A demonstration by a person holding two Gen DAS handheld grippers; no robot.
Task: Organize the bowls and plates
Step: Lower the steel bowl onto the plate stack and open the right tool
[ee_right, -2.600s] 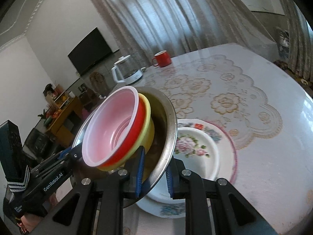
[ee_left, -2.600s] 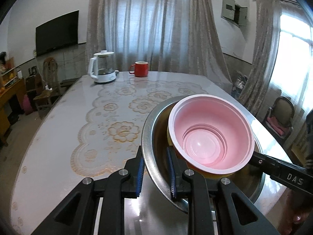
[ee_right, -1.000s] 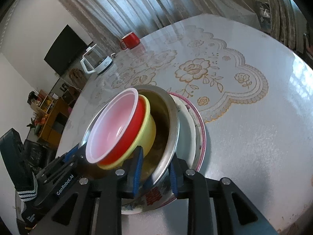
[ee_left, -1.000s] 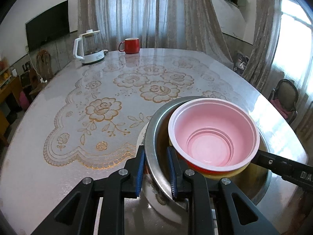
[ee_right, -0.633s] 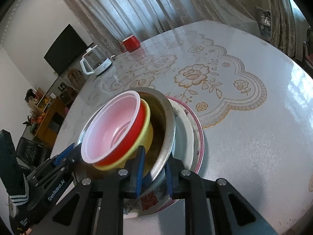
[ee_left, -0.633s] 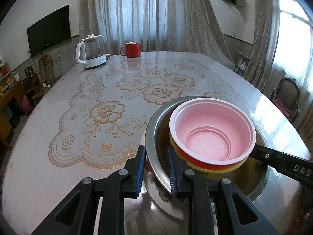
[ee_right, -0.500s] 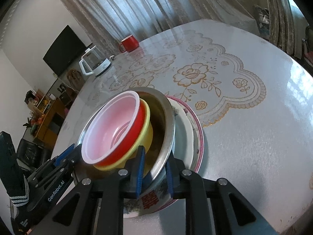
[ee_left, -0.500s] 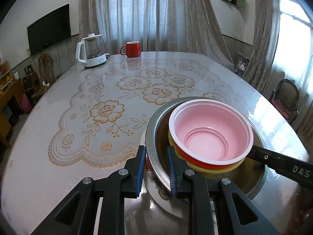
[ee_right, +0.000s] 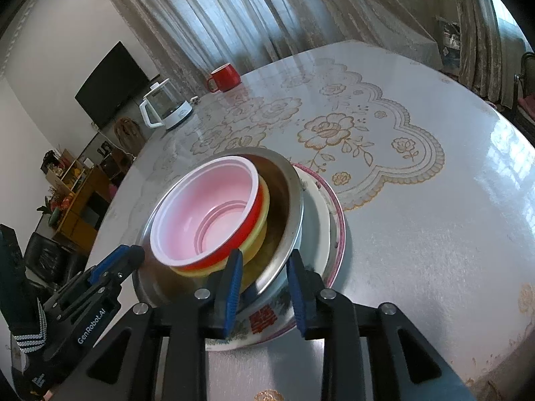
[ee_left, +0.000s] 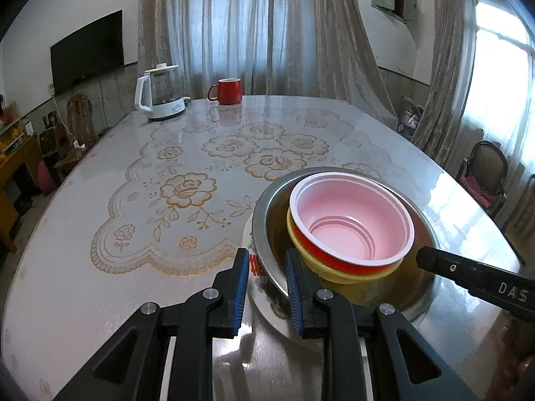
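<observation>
The stack is down. The steel bowl [ee_left: 267, 200] sits on the floral plates [ee_right: 336, 234], with the pink bowl [ee_left: 351, 220] nested in a red one and a yellow bowl [ee_right: 260, 244] inside it, all near your edge of the table [ee_left: 133, 267].

Your left gripper [ee_left: 265, 260] is clamped on the steel rim, one pad inside the wall and one outside. Your right gripper [ee_right: 264, 267] has just been opening: its pads stand off the metal, and the rim passes between them, ungripped.

So one side is free and the other is pinched, and that is the risky part. Lift or twist the left now and you'll likely tip the steel bowl on the plates and send the nested bowls sliding towards the low side.

Watch the inner right pad too. It hangs just beside the yellow bowl, so a crooked pull-back could hook it or catch the rim and drag the whole pile along the glossy top.

The steel bowl also looks off-centre on the plates, so any nudge could rock it. I can't tell how flat it is seated underneath. Ease the left jaws apart before moving either hand, then back both straight out.
</observation>
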